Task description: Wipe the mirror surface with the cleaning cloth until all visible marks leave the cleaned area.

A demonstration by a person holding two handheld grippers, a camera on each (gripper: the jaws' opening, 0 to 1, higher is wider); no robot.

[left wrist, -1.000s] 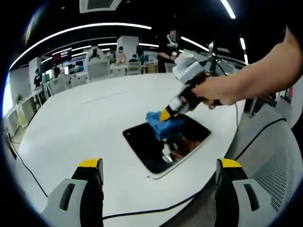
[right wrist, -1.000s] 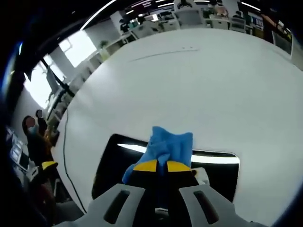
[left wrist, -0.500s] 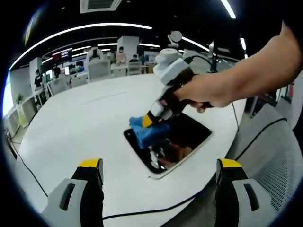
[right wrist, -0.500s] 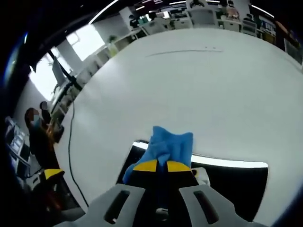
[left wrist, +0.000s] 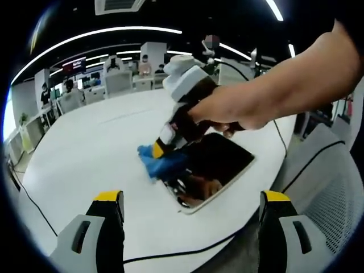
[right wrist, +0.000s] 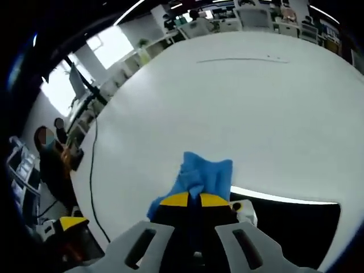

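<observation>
While clamped on cloth (left wrist: 161, 165), right gripper (left wrist: 160, 147) slid to mirror (left wrist: 219, 165) edge, left gripper (left wrist: 190, 234) apart.

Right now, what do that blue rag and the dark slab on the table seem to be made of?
The cleaning cloth looks like soft, matte fabric: it bunches and folds. The mirror looks like glossy glass, since it reflects the room; its pale edge may be plastic.

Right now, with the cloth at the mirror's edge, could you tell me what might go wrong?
The blue cloth in the right gripper sits at the corner of the mirror, so the stroke may slide onto the white table. The mirror lies near the table's edge; sideways pressure could push it off.
</observation>
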